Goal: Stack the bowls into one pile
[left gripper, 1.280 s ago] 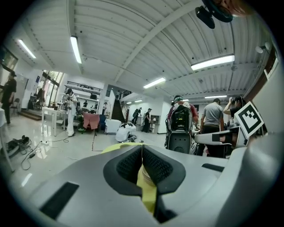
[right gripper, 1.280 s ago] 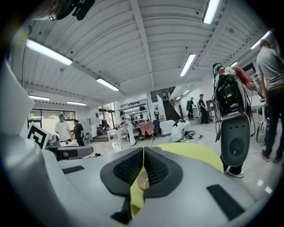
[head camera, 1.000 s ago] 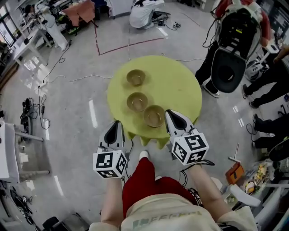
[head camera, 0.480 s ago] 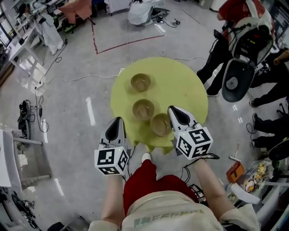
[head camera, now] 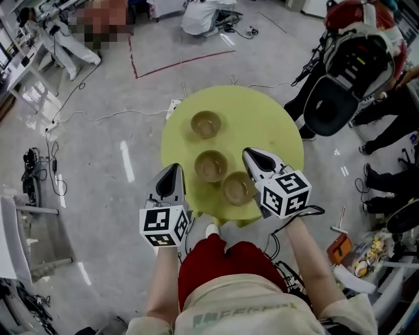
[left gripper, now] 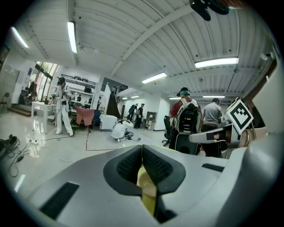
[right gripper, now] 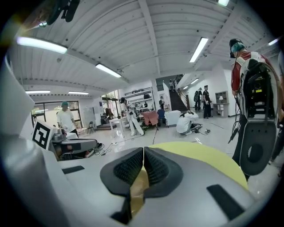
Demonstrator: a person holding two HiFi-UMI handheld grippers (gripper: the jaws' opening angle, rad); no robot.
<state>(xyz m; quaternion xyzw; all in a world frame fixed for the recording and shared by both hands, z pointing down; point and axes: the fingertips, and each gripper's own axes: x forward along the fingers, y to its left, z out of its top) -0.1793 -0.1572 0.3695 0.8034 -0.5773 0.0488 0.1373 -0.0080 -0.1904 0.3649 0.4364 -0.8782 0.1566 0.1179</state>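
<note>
Head view, bowls: three tan bowls stand separately on the table in a slanted row, none stacked.
Far bowl (head camera: 205, 123): alone toward the table's far-left part, apart from the other two.
Middle bowl (head camera: 211, 165): around the table's centre-left, just beside the near bowl.
Near bowl (head camera: 238, 188): close to the table's near edge, down and right of the middle bowl.
Table (head camera: 268, 124): round, covered in yellow-green cloth, bare on its right half.
Right gripper (head camera: 251, 155): over the table, its tip just right of the middle and near bowls and touching neither.
Right gripper view: jaws (right gripper: 143, 150) pressed together tip to tip with nothing clamped. A brownish bowl surface shows through the slit below them, and the table spreads to the right.
Left gripper (head camera: 173, 171): over the table's near-left edge, left of the middle bowl and clear of it.
Left gripper view: pads meet at the tips (left gripper: 142, 148) and hold nothing. A pale yellow patch shows in the gap beneath, and I cannot tell whether it is table or bowl.
Marker cubes: left marker cube (head camera: 162, 227) and right marker cube (head camera: 285, 193) sit at the rear of each gripper.
Person: red trousers (head camera: 213, 262) directly below, at the table's near edge.
Floor (head camera: 98, 170): grey and glossy, with a red tape line (head camera: 177, 64) and loose cables (head camera: 98, 114).
Others: a crouching person in white (head camera: 203, 16) beyond the table, and standing people with a black pack (head camera: 340, 85) at right.
</note>
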